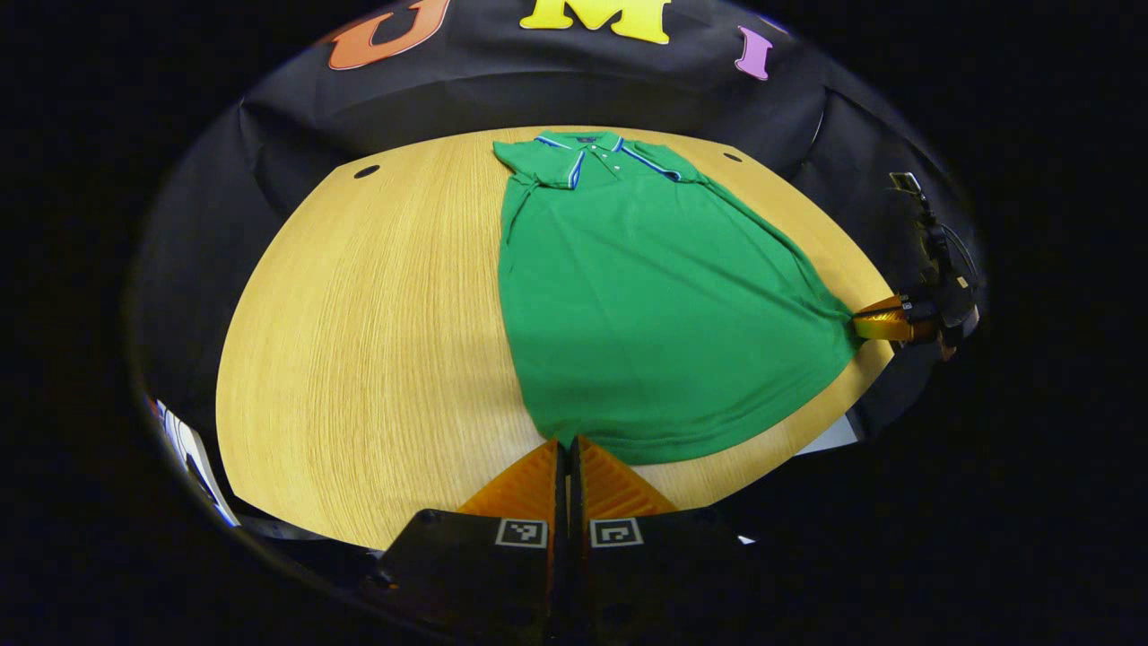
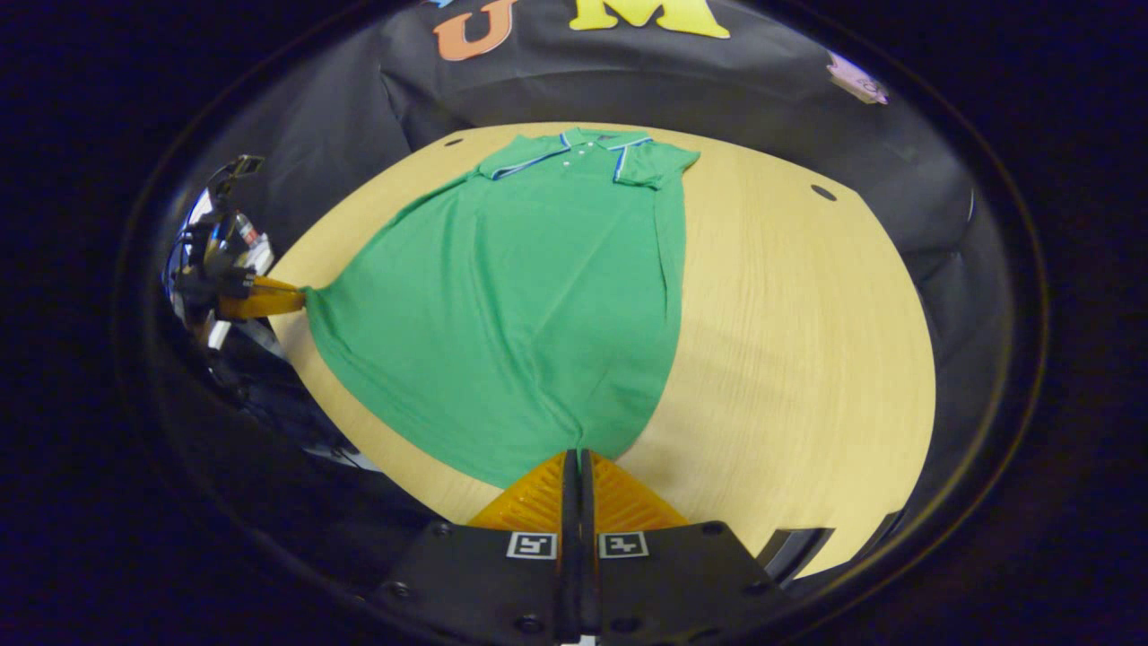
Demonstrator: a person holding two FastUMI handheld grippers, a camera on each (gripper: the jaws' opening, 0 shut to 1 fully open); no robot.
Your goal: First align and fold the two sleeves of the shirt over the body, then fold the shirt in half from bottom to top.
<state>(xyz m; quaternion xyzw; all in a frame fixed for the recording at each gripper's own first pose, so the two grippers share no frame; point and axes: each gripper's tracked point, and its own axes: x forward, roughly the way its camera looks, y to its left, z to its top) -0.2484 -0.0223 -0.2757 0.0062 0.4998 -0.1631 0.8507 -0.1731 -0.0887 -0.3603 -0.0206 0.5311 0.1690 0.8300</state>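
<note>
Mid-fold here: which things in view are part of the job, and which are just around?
Job: green polo shirt, sleeves already folded in; left gripper and right gripper, each pinching a bottom hem corner.
Around: wooden table; two round holes in its top.

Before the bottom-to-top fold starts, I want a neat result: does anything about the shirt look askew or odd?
Nothing stands out. The green shirt lies flat on the wooden table, collar at the far end, both sleeves folded over the body. The left gripper and right gripper each pinch a bottom hem corner.
</note>
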